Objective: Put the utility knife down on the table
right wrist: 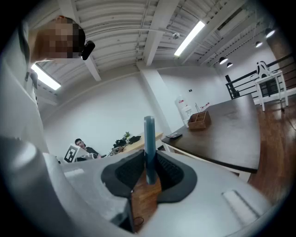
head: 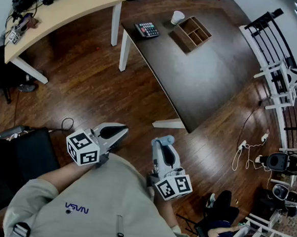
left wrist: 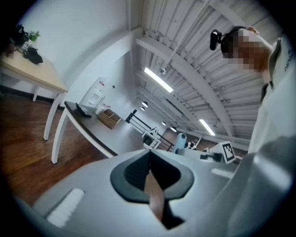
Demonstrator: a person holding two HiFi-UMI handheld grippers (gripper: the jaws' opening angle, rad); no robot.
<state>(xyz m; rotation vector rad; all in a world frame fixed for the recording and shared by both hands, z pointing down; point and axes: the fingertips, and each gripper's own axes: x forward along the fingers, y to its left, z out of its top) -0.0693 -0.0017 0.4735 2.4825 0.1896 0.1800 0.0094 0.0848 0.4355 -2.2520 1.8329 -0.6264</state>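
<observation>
Right hand-held gripper (right wrist: 149,169): closed on the utility knife (right wrist: 149,139), both dark pads pressing its flat sides.
Utility knife: a slim blue-grey bar standing edge-on between the right jaws; its far end pokes out past the jaw tips, clear of any surface.
Left hand-held gripper (left wrist: 149,167): jaws brought together at the tips with nothing between them; only a sliver of floor shows through the slit lower down.
Hand-held grippers together: side by side, apart from each other, both held close in front of the person's grey sweatshirt (head: 98,198) and above the wooden floor (head: 89,90).
Marker cubes: one on the rear of each hand-held gripper, left (head: 83,147) and right (head: 174,186), nearest the person.
Dark worktop (head: 208,79): ahead of both hand-held grippers, well apart from them; its near corner lies just beyond the right jaw tips in the head view.
Far end of the dark worktop: a calculator (head: 147,29), a paper cup (head: 177,17) and a wooden divided tray (head: 179,41), all far from the knife; the tray is the one most nearly in line with the right hand-held gripper.
Light worktop (head: 80,5): further off, ahead and to the left of the left hand-held gripper, with dark gear piled at its far end.
</observation>
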